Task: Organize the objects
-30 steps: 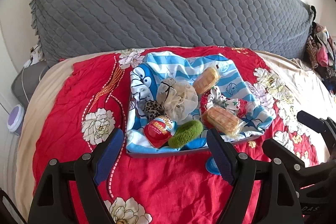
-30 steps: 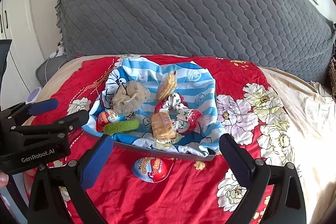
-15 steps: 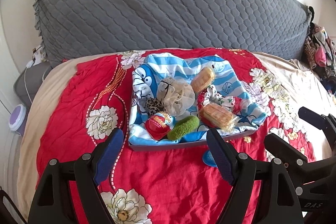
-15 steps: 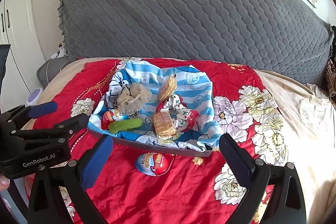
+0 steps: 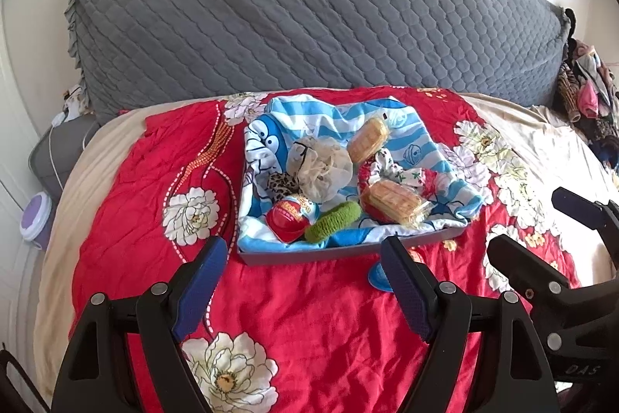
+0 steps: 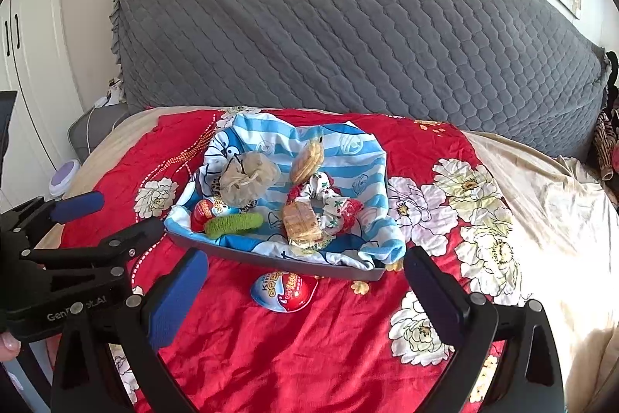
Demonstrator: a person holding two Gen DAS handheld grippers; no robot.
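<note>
Egg toy (image 6: 284, 291) lies ahead between right gripper's (image 6: 305, 281) spread jaws, seemingly untouched

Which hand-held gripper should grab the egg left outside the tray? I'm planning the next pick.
Probably right: the egg lies centred between the open right hand-held gripper, while the left hand-held gripper finger half hides it.

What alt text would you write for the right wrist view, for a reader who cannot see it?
An open right gripper, holding nothing, points at a dark tray lined with blue striped cloth on a red flowered bedspread. The tray holds wrapped cakes, hair ties and a pouch; a toy egg lies before it, with the open left gripper alongside.
</note>
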